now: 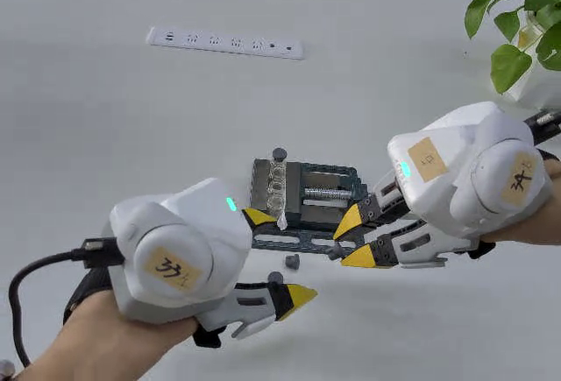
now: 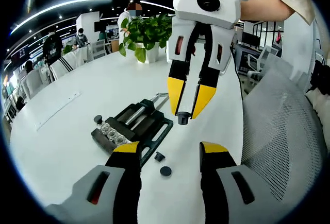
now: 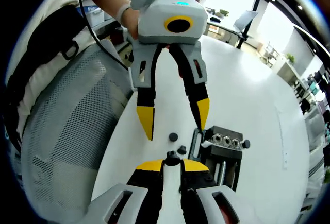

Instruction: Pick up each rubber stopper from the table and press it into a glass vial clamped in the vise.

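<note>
The right gripper pinches a stopper; the vials in the vise lie to its left. The left gripper gapes empty.

The left tool and right tool are white, with black jaws tipped yellow. The vise is dark grey on the white desk, and its vials are clear glass. The stoppers beside the vise are dark grey, as is the stopper in the right tool. Beyond the vise are a white power strip and a green-leaved plant.

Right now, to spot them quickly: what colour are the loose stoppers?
Dark grey stoppers; clearest in left gripper view.
</note>
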